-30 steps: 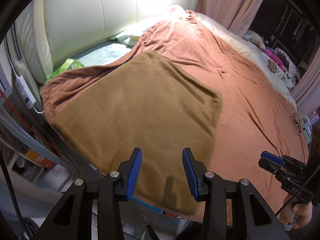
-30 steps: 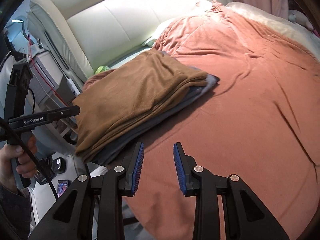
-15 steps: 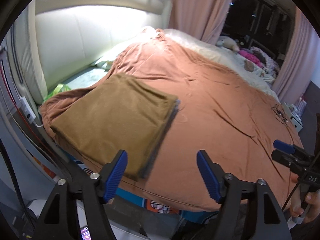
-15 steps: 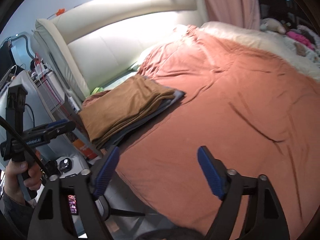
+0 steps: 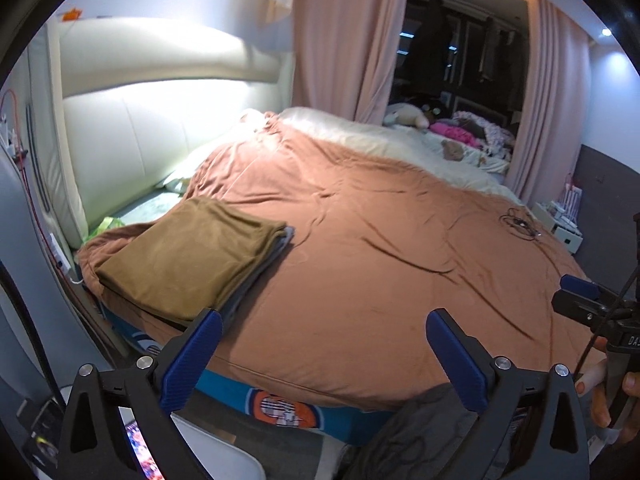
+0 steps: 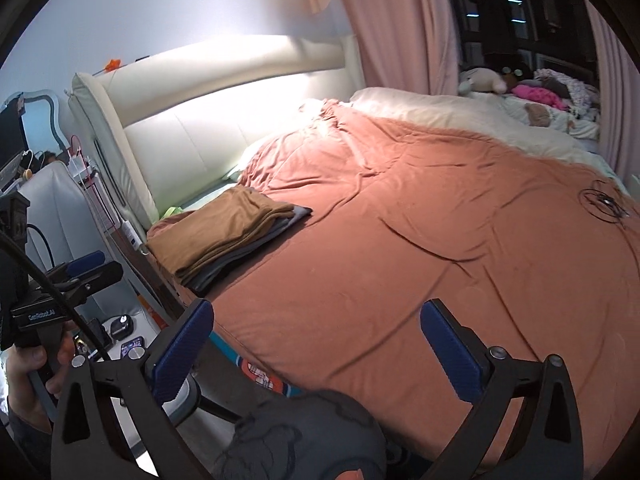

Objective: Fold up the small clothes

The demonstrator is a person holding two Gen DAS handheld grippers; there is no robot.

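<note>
L gripper (image 5: 322, 354) is spread wide, blue pads far apart w/ nothing between them; its jaws have just been opening. R gripper (image 6: 316, 344) likewise: jaws at full spread, just been opening, empty, only bedspread seen through the gap. Both hang above the near edge of the bed, pointing down across it, well clear of the clothes. The folded brown garment (image 5: 192, 252) lies flat on the rust-orange bedspread (image 5: 380, 264) at the bed's near-left corner, close to the cream padded headboard (image 5: 160, 120); under it sits a folded grey garment (image 5: 256, 280), its edge sticking out along the right & near sides, so the two make one neat stack. In the R wrist view the same stack (image 6: 228, 236) shows as layered folds, brown on top, grey at the bottom. Each gripper shows in the other's view: R one at far right edge of the L view, held by a hand (image 5: 600, 388); L one at far left of the R view, also hand-held (image 6: 32, 364). A coiled black cable (image 6: 604, 202) rests on the bedspread toward the far right. Cream duvet (image 6: 460, 114) covers the far strip of the bed, w/ stuffed toys (image 6: 486, 80) & a pink item beyond, beside pink curtains (image 5: 348, 40). A dark grey patterned fabric (image 6: 304, 436) bulges at the bottom between the R gripper's arms; can't tell what it is.
</note>
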